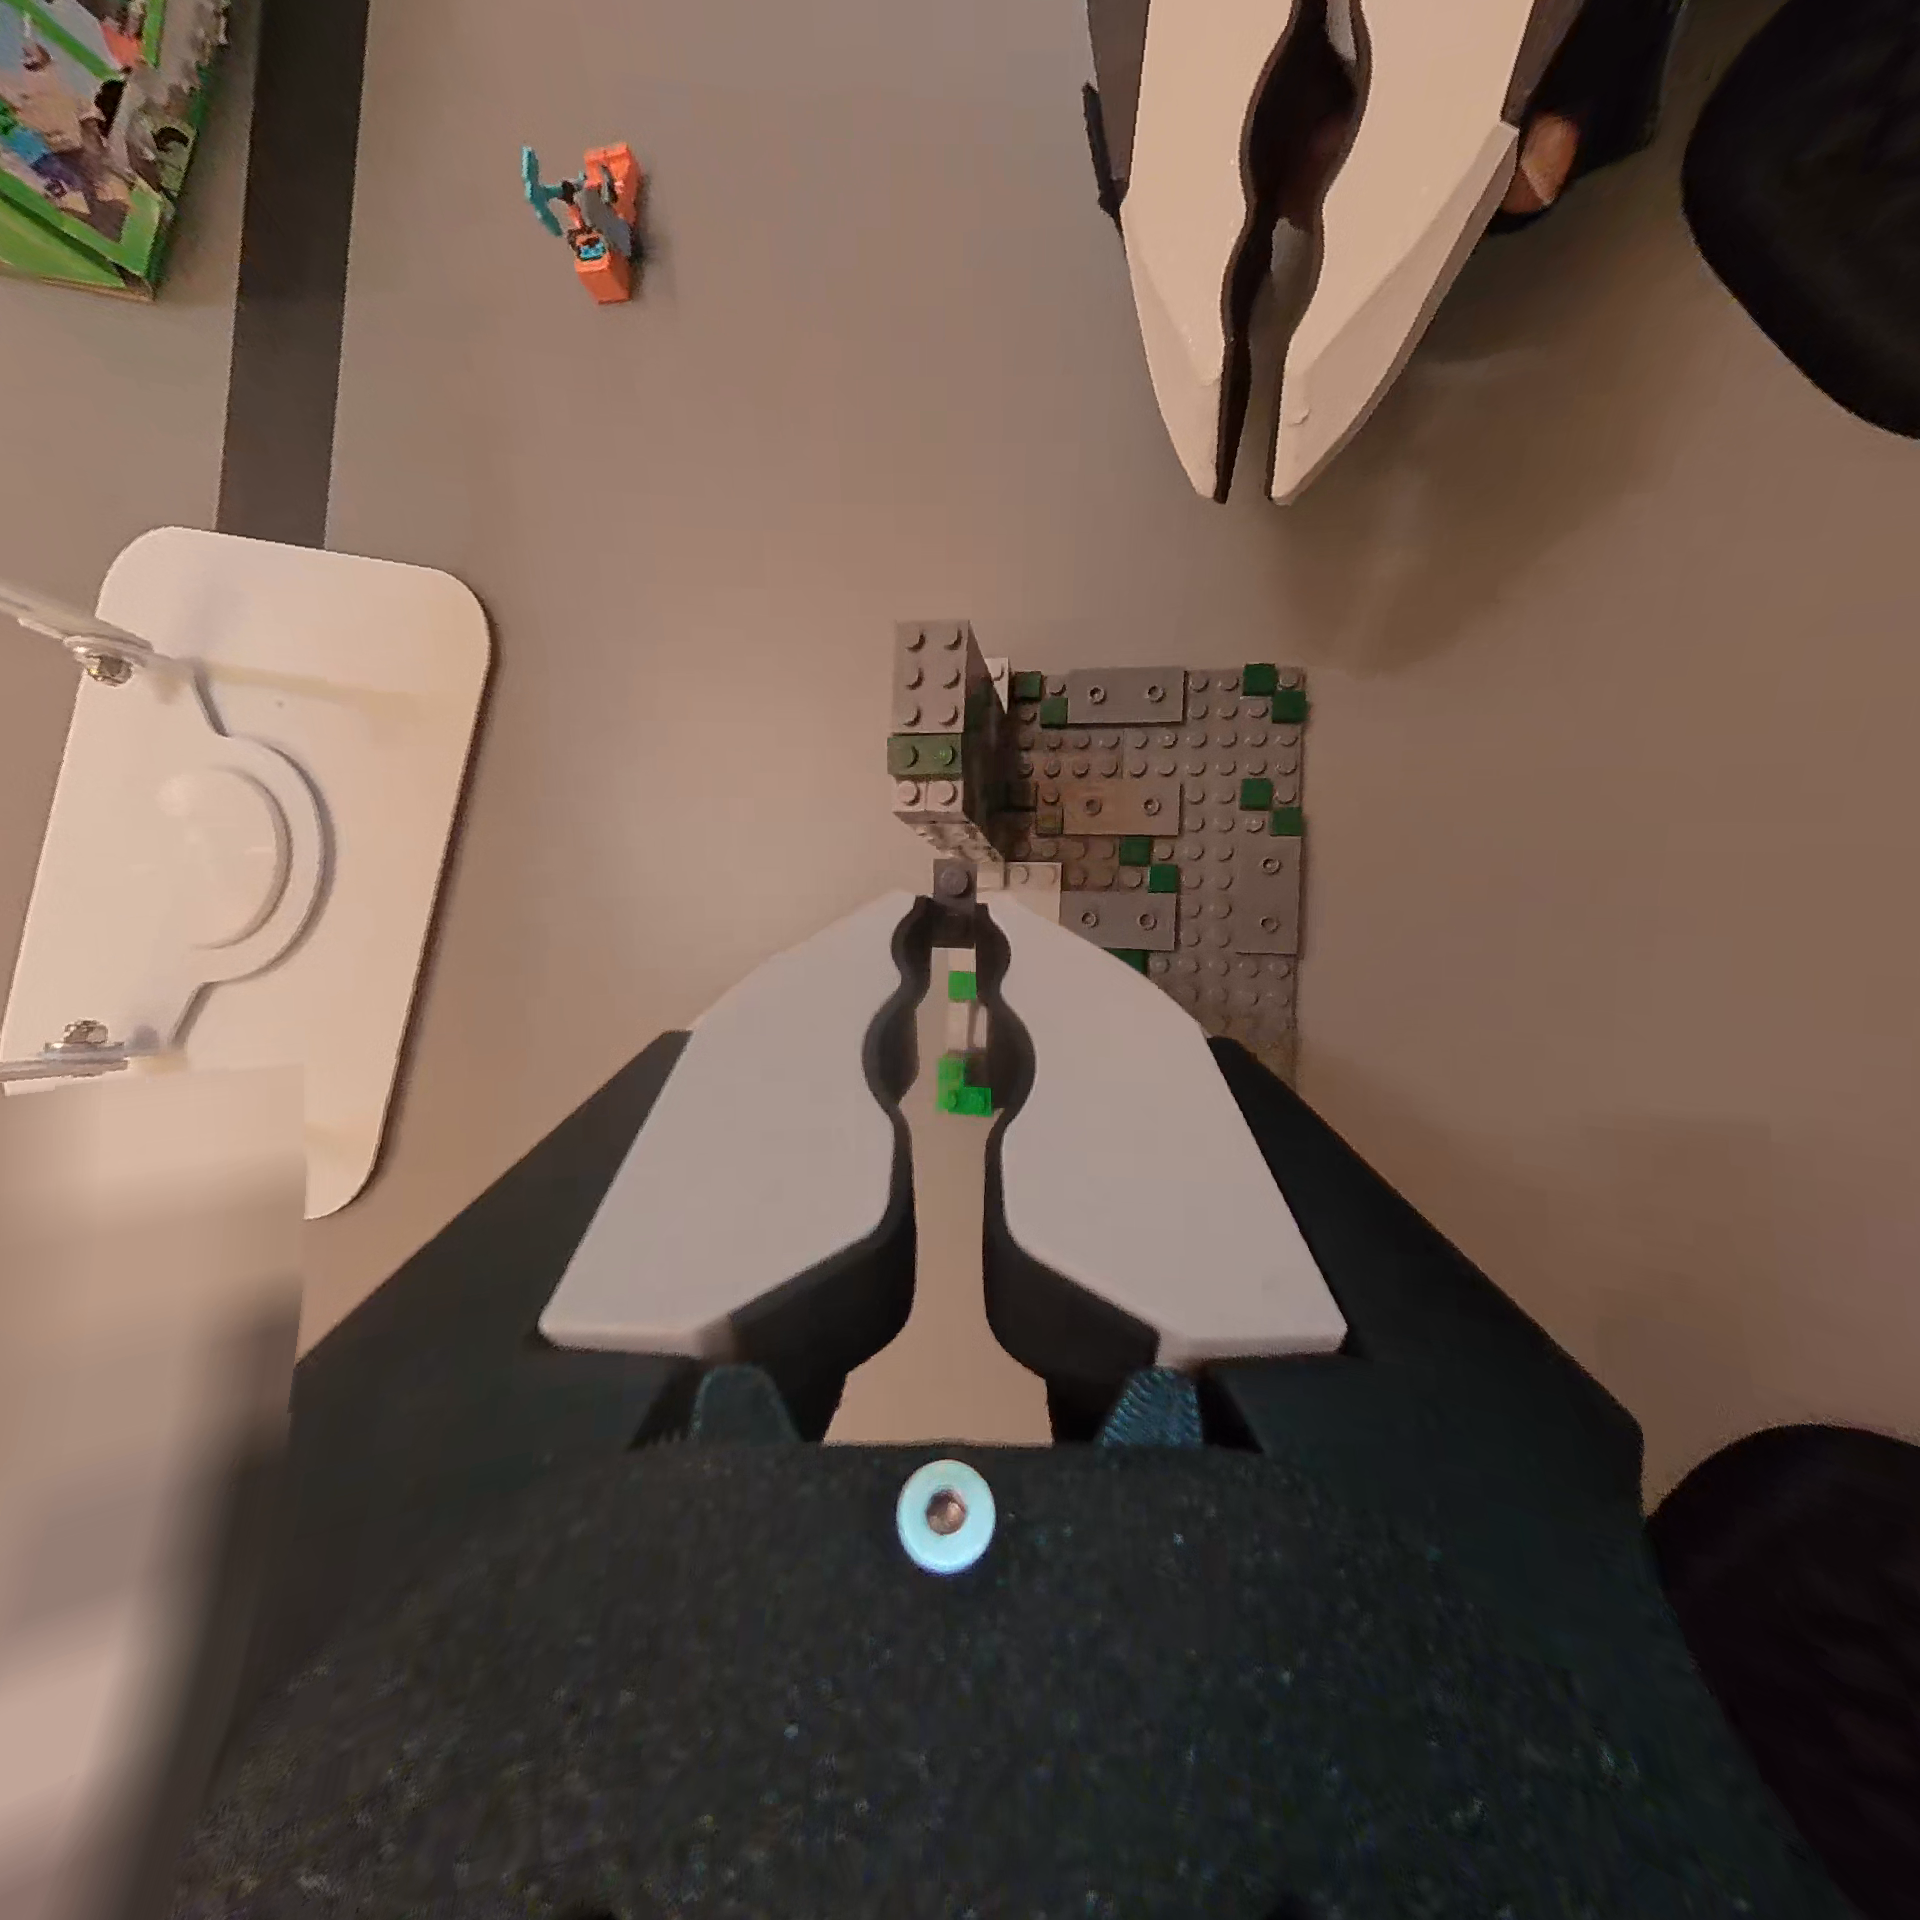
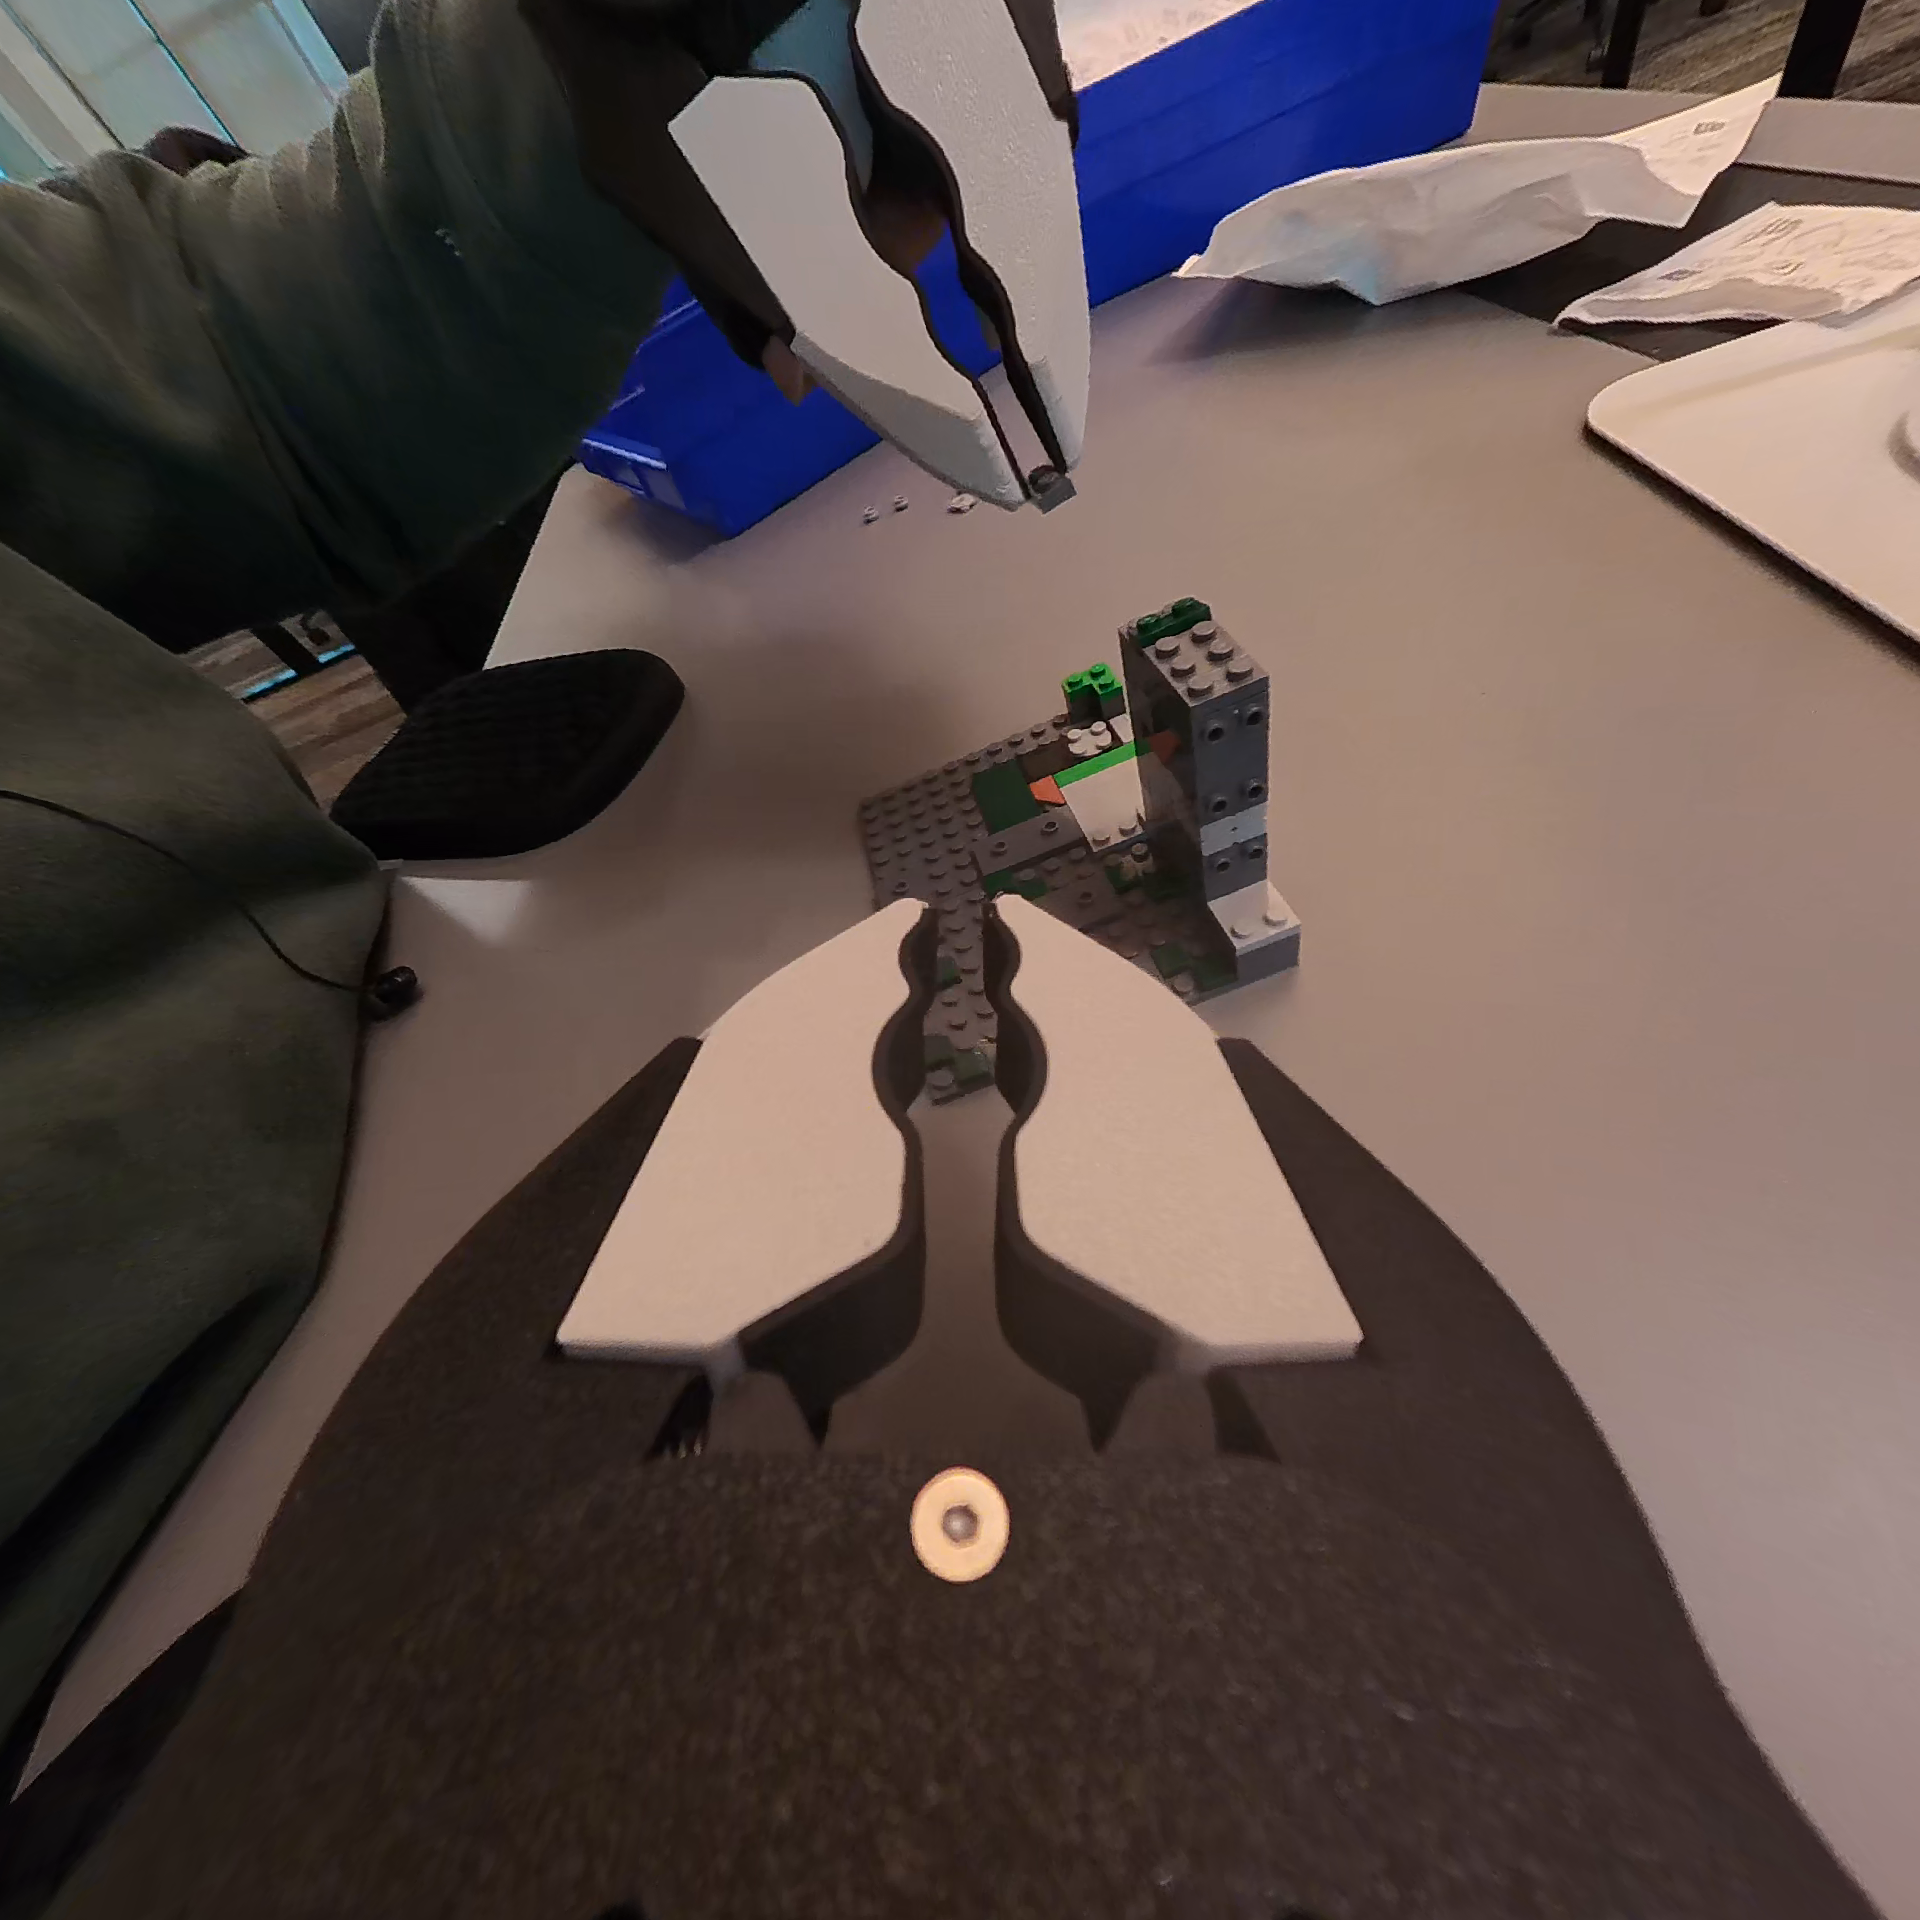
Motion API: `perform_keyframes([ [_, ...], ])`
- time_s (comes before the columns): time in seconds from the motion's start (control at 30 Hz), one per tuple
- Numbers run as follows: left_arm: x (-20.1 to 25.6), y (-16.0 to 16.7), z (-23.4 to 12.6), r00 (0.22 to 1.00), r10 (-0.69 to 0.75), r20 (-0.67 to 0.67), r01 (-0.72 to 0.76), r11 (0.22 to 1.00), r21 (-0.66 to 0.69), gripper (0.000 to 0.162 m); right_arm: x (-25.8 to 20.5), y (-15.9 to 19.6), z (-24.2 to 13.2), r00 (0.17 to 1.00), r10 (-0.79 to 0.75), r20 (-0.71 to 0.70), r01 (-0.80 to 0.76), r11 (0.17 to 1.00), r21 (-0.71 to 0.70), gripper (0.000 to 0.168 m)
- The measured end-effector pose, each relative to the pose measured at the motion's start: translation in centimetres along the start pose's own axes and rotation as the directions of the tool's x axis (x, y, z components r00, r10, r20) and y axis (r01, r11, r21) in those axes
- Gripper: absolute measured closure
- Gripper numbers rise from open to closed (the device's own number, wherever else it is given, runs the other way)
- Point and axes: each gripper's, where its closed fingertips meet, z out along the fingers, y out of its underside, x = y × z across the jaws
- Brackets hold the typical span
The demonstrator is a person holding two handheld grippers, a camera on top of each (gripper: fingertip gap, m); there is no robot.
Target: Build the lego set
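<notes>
The lego build stands on the grey table: a grey studded baseplate [image 1: 1226, 769] with green tiles and a tall grey tower [image 1: 940, 717] at one corner. It also shows in the right wrist view, baseplate [image 2: 925, 831] and tower [image 2: 1205, 748]. My left gripper [image 1: 954, 902] is shut on a small dark grey brick [image 1: 954, 883] and holds it above the tower's side of the build; in the right wrist view it [image 2: 1044, 488] hangs well above the build. My right gripper [image 2: 958, 914] is empty, its fingers a narrow gap apart, hovering at the baseplate's near edge.
An orange and teal lego figure [image 1: 597, 218] and a green box [image 1: 83, 135] lie farther off. A white stand [image 1: 260, 831] sits beside the build. A blue bin [image 2: 1195, 177], a white bag [image 2: 1455, 218], papers [image 2: 1766, 260] and loose studs [image 2: 899, 507] lie beyond. A person's green sleeve [image 2: 260, 312] is close.
</notes>
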Motion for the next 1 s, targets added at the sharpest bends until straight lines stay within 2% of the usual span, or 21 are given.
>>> perform_keyframes([
  [0.03,0.1,0.0,0.1,1.0,0.006,0.002,-0.006,1.0,-0.008,0.155,-0.1,0.0,0.0,1.0,0.001,0.003,-0.001,1.0,0.0,0.161],
  [0.43,-0.3,-0.3,2.1,1.0,0.019,-0.001,-0.019,0.997,-0.072,0.155,-0.4,-0.2,0.1,1.0,-0.007,0.011,0.007,1.0,0.007,0.16],
  [0.63,2.1,-3.0,0.9,0.989,0.138,-0.054,-0.135,0.989,0.06,0.155,-0.7,-3.1,-0.5,0.997,-0.063,-0.037,0.065,0.996,0.065,0.159],
  [0.83,5.5,-5.5,-0.3,0.961,0.273,-0.031,-0.266,0.952,0.15,0.155,-2.8,-4.3,0.7,0.977,0.162,0.138,-0.175,0.981,0.082,0.152],
  [0.93,6.2,-5.9,-0.7,0.95,0.313,0.003,-0.31,0.94,0.145,0.155,-3.7,-4.8,0.8,0.917,0.307,0.255,-0.34,0.936,0.093,0.15],
  [1.0,6.6,-6.1,-0.8,0.945,0.328,0.019,-0.327,0.935,0.14,0.155,-3.8,-5.0,0.9,0.891,0.361,0.276,-0.398,0.913,0.091,0.15],
])
